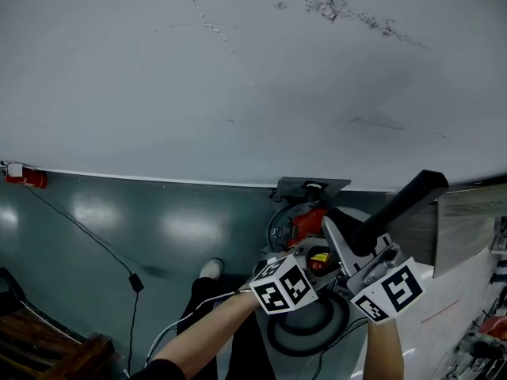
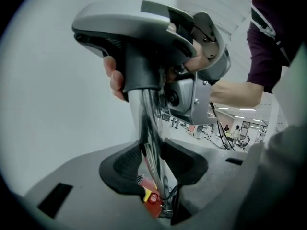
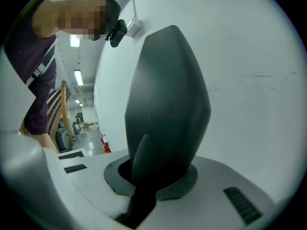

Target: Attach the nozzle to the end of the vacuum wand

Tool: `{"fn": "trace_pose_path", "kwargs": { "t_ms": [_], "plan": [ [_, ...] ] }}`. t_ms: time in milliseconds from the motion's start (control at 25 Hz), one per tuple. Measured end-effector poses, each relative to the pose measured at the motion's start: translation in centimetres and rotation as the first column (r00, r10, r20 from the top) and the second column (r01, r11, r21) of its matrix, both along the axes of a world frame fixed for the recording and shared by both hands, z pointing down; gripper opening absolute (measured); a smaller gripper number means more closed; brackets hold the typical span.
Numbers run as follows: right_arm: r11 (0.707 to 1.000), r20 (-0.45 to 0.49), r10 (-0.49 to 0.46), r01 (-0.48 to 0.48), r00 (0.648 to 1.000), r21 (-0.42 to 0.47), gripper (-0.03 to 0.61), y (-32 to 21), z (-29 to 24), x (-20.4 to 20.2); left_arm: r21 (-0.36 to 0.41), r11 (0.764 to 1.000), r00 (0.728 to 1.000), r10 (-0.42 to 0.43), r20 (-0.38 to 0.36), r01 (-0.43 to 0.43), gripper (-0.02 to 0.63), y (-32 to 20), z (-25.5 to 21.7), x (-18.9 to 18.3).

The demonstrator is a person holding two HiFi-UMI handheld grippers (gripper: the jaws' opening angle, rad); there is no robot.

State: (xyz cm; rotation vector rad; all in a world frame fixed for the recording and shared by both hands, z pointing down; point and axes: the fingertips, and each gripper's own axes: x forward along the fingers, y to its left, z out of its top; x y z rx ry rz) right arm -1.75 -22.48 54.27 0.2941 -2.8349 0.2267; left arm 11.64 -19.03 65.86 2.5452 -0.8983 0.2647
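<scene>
White wall (image 1: 238, 70) fills the upper part of the head view, and under it we see a grey-green floor (image 1: 119, 228) with a thin black cable (image 1: 95, 244) lying on it. Low in this view the red and black vacuum body (image 1: 305, 224) stands on the floor, and both forearms come in from the bottom edge: the left forearm (image 1: 214, 331) goes slanted up to the right, the right forearm (image 1: 384, 351) goes nearly straight up. The two grippers are close beside each other above the vacuum body, each pointing a little downward. The left gripper (image 2: 153, 162) has its black pads pressed on both sides of the chrome wand (image 2: 151, 128), so the jaws stand rather wide on it. The right gripper (image 3: 153, 176) is closed narrow on the black nozzle (image 3: 168, 104), whose broad end rises away from the jaws. In the left gripper view, the upper end of the wand goes into the black neck of the nozzle (how deep, we cannot tell).
</scene>
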Motion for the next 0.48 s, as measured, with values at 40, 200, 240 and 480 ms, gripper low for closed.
{"fn": "trace_pose_path", "kwargs": {
  "t_ms": [40, 200, 240, 480],
  "plan": [
    [1.0, -0.017, -0.013, 0.013, 1.0, 0.011, 0.049, 0.3, 0.2, -0.1, 0.001, 1.0, 1.0, 0.008, 0.007, -0.008, 0.152, 0.1, 0.0, 0.0],
    [0.996, -0.049, -0.04, 0.036, 0.998, -0.085, 0.049, 0.2, 1.1, -0.5, 0.001, 1.0, 1.0, 0.01, 0.021, -0.01, 0.154, 0.1, 0.2, -0.1],
    [0.995, -0.048, -0.035, 0.03, 0.998, -0.097, 0.049, 0.0, 1.1, -0.4, -0.003, 1.0, 1.0, 0.006, 0.016, -0.006, 0.153, 0.1, 0.2, -0.1],
    [0.996, -0.105, -0.062, 0.069, 0.992, 0.06, 0.05, 1.4, 1.6, -0.6, -0.02, 1.0, 1.0, 0.012, 0.011, -0.012, 0.153, 0.3, 0.4, -0.1]
  ]
}}
